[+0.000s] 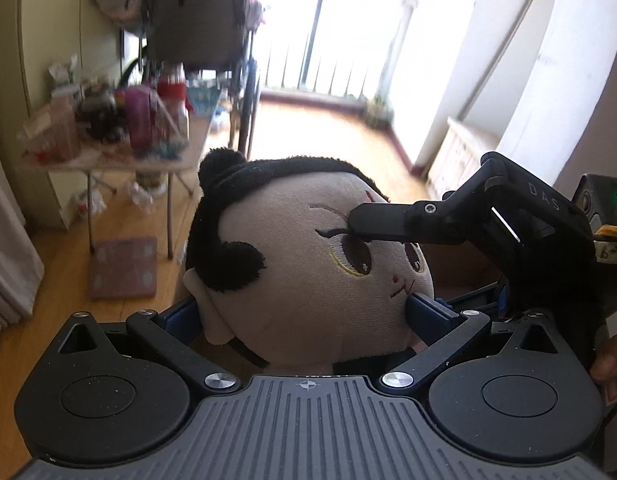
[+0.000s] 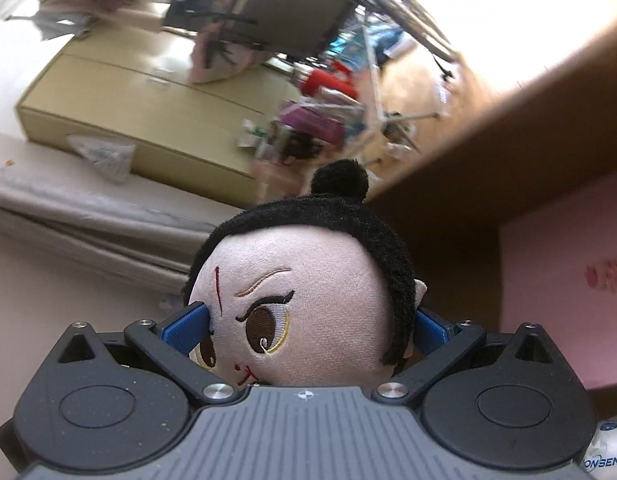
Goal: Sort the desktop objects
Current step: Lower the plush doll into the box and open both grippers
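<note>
Right now both claws squeeze the same plush doll head point(image 1: 308, 276), and the doll is up in the air, not lying on any table. The left gripper point(image 1: 308, 312) pinches the head low down, with one blue pad point(image 1: 426, 310) pushed into the cheek by the little red mouth and the other pad by the ear. The right gripper point(image 2: 306, 330) pinches the head too, with one blue pad point(image 2: 184, 330) pressed on the face by the eye and the other pad behind the black hair by the ear. In the left view, a black finger point(image 1: 382, 220) of the right claw lies across the doll's brow. The doll has black fuzzy hair with a round bun on top, big brown eyes and a red line on its forehead. Far behind it stands a small folding table point(image 1: 108, 160) full of messy things, on a wooden floor point(image 1: 308, 136). A pink board point(image 2: 564, 300) shows at the right edge of the right view
</note>
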### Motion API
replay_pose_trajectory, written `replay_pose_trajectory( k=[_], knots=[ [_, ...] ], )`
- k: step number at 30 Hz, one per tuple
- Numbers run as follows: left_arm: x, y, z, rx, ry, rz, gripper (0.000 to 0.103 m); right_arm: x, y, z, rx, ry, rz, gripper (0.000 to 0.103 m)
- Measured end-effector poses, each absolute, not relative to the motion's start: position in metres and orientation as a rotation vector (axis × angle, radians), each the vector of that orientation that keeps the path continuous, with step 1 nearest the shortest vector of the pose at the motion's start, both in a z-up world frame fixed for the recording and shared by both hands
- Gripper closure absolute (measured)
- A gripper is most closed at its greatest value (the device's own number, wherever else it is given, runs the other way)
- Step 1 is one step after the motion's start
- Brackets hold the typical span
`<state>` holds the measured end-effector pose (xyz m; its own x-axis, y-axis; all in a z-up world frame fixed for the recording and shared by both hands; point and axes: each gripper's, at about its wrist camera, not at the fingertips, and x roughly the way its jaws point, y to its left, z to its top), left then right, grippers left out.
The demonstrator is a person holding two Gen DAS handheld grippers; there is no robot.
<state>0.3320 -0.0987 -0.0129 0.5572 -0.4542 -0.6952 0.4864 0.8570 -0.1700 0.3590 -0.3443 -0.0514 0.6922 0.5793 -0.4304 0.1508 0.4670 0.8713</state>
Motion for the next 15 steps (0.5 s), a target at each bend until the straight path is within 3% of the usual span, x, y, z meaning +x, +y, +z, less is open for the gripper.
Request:
replay_pose_trajectory(
  k=[7, 15],
  knots=[
    [0.341, -0.099, -0.037, 0.077, 0.968, -0.536, 0.000, 0.358, -0.337, -0.083, 1.034, 0.911, 0.234, 0.000],
    [0.334, -0.102, -0.035, 0.139, 0.941, -0.539, 0.000, 0.351, -0.331, -0.093, 1.016, 0.975, 0.233, 0.000]
  ],
)
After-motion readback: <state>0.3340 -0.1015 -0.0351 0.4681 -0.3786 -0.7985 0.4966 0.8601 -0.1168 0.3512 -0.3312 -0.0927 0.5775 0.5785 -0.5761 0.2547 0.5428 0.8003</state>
